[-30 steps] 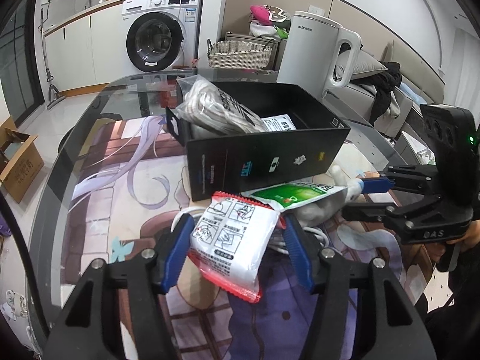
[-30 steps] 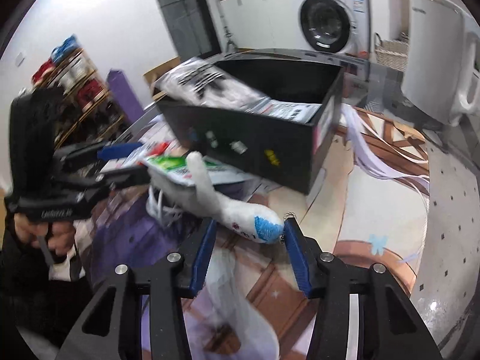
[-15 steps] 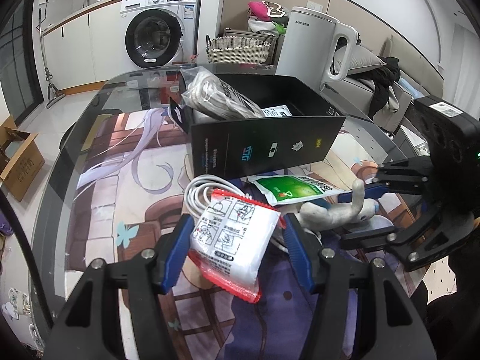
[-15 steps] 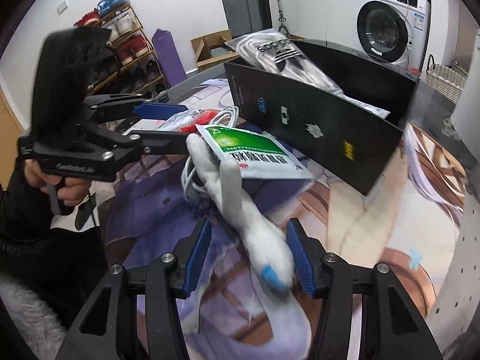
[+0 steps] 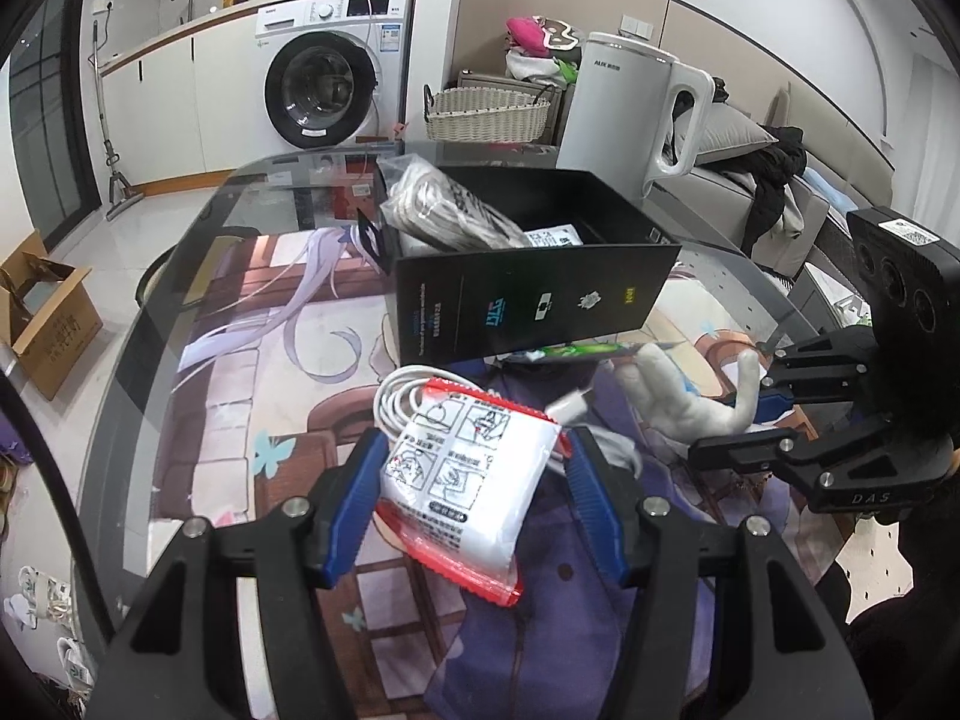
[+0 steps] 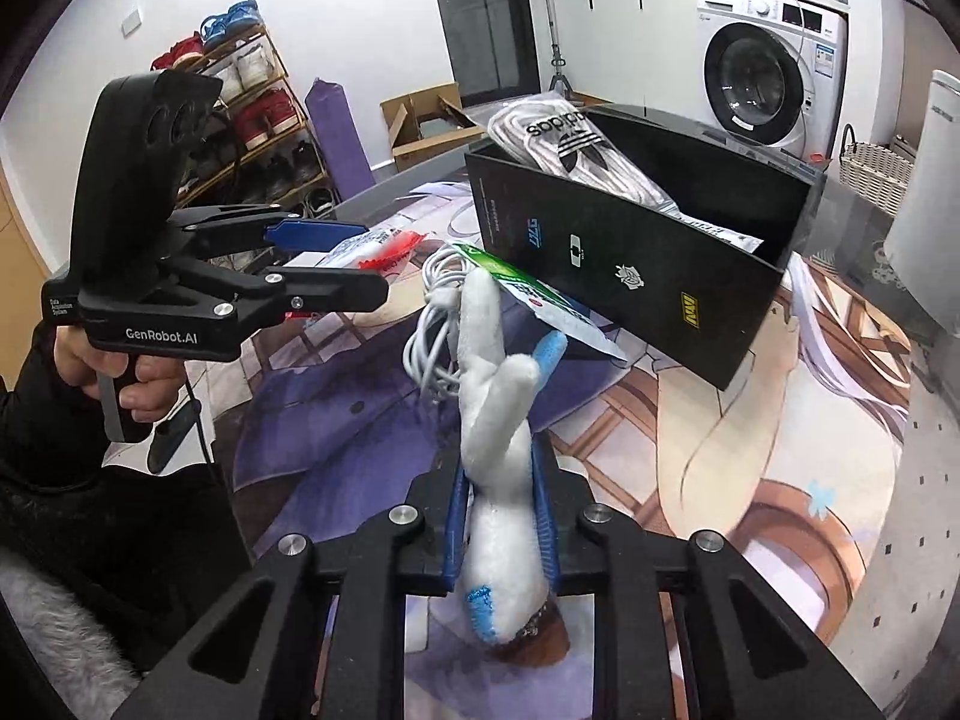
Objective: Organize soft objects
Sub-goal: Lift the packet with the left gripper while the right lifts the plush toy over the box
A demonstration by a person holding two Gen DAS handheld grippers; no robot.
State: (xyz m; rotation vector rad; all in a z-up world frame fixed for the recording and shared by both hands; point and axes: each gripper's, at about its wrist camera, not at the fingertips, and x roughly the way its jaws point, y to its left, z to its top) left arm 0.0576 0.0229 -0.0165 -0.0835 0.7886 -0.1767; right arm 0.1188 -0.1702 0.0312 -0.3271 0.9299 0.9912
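A white plush toy (image 6: 498,396) with blue tips stands up between the fingers of my right gripper (image 6: 503,468), which is shut on its lower body. In the left wrist view the same toy (image 5: 684,402) shows in the right gripper (image 5: 738,408) at the right. My left gripper (image 5: 477,450) is shut on a white packet (image 5: 468,480) with red edges, held over the table mat. The right wrist view has that left gripper (image 6: 366,264) at the left, in a person's hand. A black open box (image 5: 540,306) behind holds a bagged bundle of white laces (image 5: 444,210).
A green sachet (image 6: 540,300) leans against the box front, touching the toy's arm. A coiled white cable (image 5: 408,390) lies on the printed mat under the packet. A white kettle (image 5: 630,114) stands behind the box. The glass table's edge (image 5: 150,324) curves at the left.
My right gripper has closed on the plush toy, which earlier lay loose between its open jaws. The left gripper keeps hold of the packet and has hardly moved.
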